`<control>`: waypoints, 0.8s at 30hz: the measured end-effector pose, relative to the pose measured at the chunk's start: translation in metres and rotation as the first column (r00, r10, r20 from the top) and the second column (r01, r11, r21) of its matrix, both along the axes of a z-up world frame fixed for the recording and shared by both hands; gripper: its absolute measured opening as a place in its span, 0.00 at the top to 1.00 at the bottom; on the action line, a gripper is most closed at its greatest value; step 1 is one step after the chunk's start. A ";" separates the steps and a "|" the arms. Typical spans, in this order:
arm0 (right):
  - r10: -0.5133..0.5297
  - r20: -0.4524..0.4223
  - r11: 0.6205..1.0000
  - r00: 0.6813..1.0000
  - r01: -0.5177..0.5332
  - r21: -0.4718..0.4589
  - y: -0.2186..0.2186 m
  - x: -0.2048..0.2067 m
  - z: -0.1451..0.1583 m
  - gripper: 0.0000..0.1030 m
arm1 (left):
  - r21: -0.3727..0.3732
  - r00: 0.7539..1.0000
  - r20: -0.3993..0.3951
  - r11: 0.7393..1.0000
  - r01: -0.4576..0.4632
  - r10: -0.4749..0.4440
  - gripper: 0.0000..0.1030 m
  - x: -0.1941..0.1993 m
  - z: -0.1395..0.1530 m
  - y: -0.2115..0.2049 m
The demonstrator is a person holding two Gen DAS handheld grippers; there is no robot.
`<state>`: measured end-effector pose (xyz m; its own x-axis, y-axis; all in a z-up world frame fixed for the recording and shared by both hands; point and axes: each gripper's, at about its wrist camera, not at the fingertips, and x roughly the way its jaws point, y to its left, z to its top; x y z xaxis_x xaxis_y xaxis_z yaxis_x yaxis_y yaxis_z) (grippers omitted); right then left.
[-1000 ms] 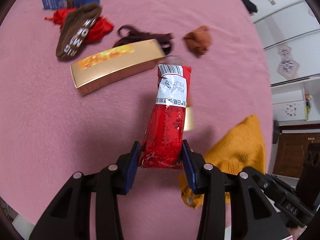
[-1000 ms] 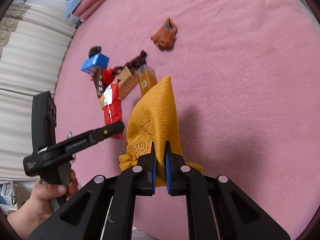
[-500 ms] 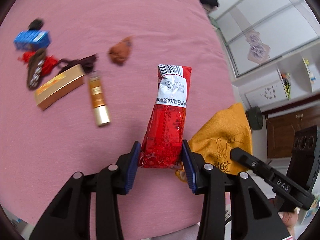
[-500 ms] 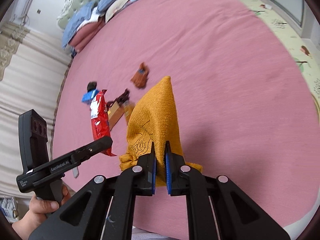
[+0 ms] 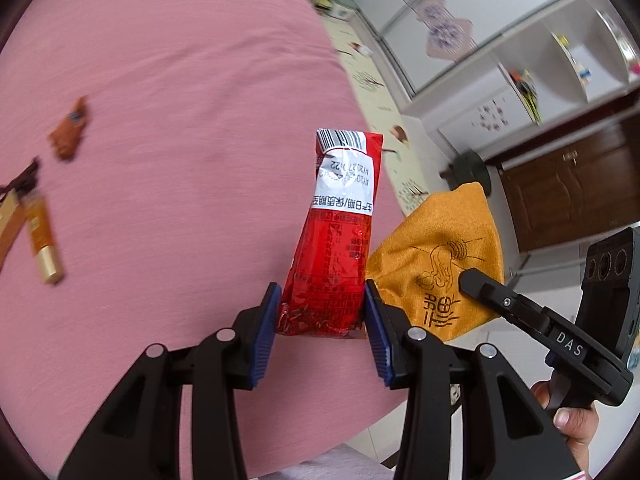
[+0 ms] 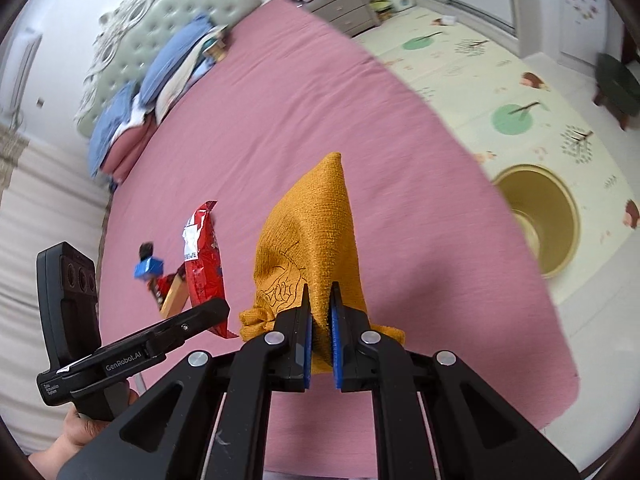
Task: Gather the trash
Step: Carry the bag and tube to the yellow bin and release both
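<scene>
My left gripper (image 5: 322,312) is shut on a red snack wrapper (image 5: 340,240) with a white barcode label, held upright above the pink bed (image 5: 180,120). The wrapper also shows in the right wrist view (image 6: 204,256). My right gripper (image 6: 320,312) is shut on an orange-yellow cloth pouch (image 6: 312,240), also lifted off the bed; the pouch shows at the right of the left wrist view (image 5: 440,256). A round gold-lined bin (image 6: 540,224) stands on the floor mat beside the bed.
On the bed lie a gold tube (image 5: 44,236), a brown crumpled item (image 5: 70,132), a blue box (image 6: 148,268), a gold box (image 6: 176,300) and red cloth. Pillows (image 6: 168,64) lie at the headboard. A dark stool (image 6: 616,84) and a nightstand (image 6: 340,4) stand on the floor.
Both grippers have risen and swung right toward the bed's edge, each keeping its hold. The items on the bed have slid left and away, and the gold bin has come into view.
</scene>
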<state>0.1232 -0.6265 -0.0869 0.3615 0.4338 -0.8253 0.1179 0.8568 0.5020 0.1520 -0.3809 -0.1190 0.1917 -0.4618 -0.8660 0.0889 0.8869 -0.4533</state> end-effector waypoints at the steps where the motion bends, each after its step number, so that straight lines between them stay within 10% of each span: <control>1: -0.017 -0.001 1.000 1.000 0.017 -0.006 -0.012 -0.001 -0.001 0.92 | -0.002 1.000 -0.002 1.000 0.014 -0.014 0.60 0.003 -0.001 -0.010; 24: -0.298 -0.064 0.954 0.952 0.296 -0.037 -0.226 0.002 -0.045 0.92 | 0.029 0.951 -0.087 0.954 0.299 -0.296 0.60 0.062 -0.055 -0.252</control>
<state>0.1250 -0.8522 -0.1323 0.4134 0.2927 -0.8622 0.4022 0.7909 0.4613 0.2140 -0.6325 -0.1736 -0.0200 -0.4511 -0.8922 0.3162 0.8438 -0.4337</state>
